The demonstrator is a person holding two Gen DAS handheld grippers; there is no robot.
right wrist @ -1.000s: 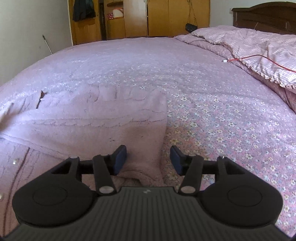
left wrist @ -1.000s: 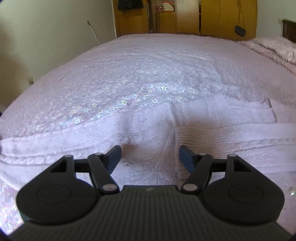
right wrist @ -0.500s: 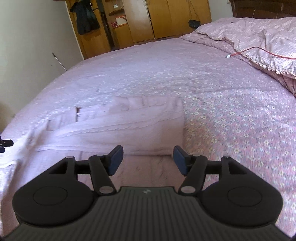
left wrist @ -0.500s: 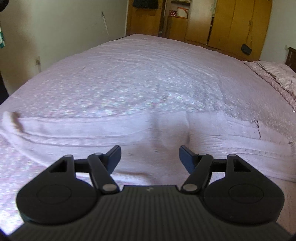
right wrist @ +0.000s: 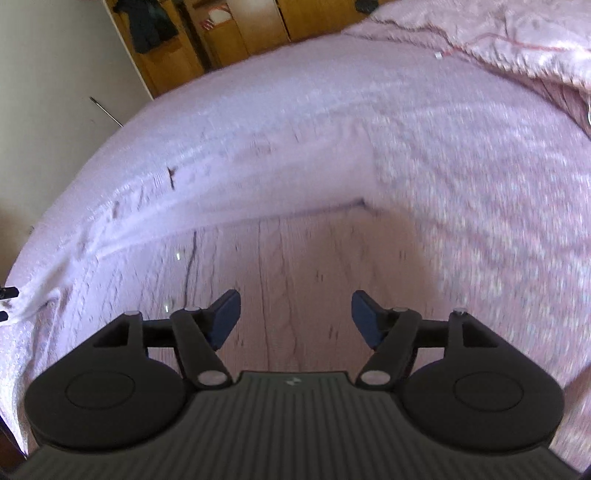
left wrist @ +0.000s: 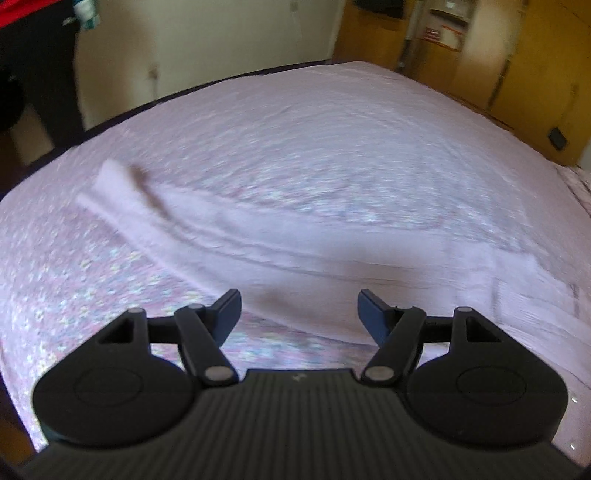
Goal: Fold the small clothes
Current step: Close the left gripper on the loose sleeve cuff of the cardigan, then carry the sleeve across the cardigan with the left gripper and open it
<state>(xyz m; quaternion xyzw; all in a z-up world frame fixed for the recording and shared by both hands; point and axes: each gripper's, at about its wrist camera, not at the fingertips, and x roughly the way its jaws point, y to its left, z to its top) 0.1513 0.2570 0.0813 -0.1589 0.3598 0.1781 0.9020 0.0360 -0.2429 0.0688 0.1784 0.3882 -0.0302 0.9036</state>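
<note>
Lying flat on bed: pale pink knit garment [left wrist: 280, 251], cable-pattern, spread across floral bedspread [left wrist: 332, 147]. Left wrist view: one long sleeve-like strip running up-left, ending in rolled cuff [left wrist: 114, 177] nr bed's left edge; main body of knit stretching right. Right wrist view: same garment [right wrist: 295, 266] w/ an upper layer folded over body, fold edge running across mid-frame, ending in a corner [right wrist: 360, 202] to the right; small dark slit [right wrist: 171, 177] in knit to the left; couple of shiny specks, poss. buttons, on lower layer, too small to tell.

Left gripper [left wrist: 299, 314]: jaws apart, nothing between pads, hovering above knit's near edge, pointing steeply down; no contact seen. Right gripper [right wrist: 295, 317]: jaws opening, wide apart, nothing gripped, only flat knit visible below the gap; whether tips touch cloth cannot tell.

Both views motion-blurred. Small dark tips [right wrist: 7, 302] at far left edge of right view, beside knit's far end; likely the other gripper, not sure.

Surroundings: rumpled pink quilt [right wrist: 517, 37] w/ red cord [right wrist: 480, 38] at head of bed; wooden wardrobes [left wrist: 517, 55] along far wall; dark clothing [right wrist: 147, 26] hanging by wardrobe; white wall [left wrist: 203, 44] on left.
</note>
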